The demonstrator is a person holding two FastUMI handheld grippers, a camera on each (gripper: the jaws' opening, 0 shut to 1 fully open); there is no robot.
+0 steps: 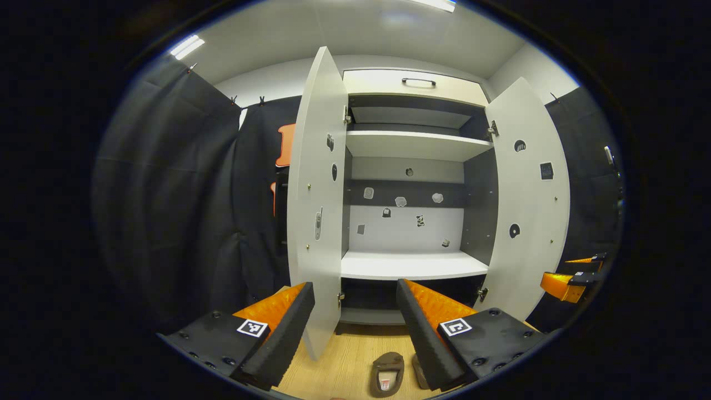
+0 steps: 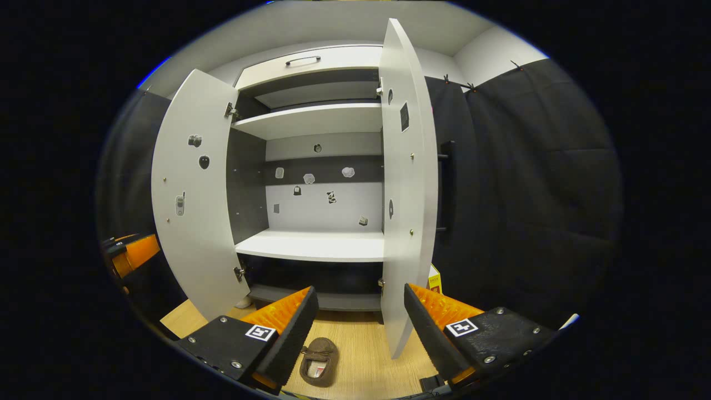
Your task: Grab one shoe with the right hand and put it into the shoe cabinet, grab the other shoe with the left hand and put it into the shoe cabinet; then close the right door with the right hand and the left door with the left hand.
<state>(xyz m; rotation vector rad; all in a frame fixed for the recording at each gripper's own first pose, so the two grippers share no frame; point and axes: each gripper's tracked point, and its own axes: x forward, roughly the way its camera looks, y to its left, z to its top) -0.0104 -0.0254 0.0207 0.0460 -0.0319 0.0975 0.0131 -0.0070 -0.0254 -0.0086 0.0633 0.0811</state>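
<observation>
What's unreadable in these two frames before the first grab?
- Second shoe, left gripper view: mostly hidden behind the left gripper finger, next to the visible brown shoe.
- Stickers on the cabinet's back wall, both views: too small to identify.
- Cabinet bottom compartment, right gripper view: dark; contents unclear.

A pale wood-grain floor [image 2: 366, 355] runs up to the foot of the open white shoe cabinet [image 2: 311, 244]. One brown slip-on shoe [image 2: 318, 361] lies on it just before the cabinet, a second, partly hidden shoe [image 1: 419, 369] close beside the first.

brown shoe [image 2: 318, 361], white shoe cabinet [image 2: 311, 244]
</observation>
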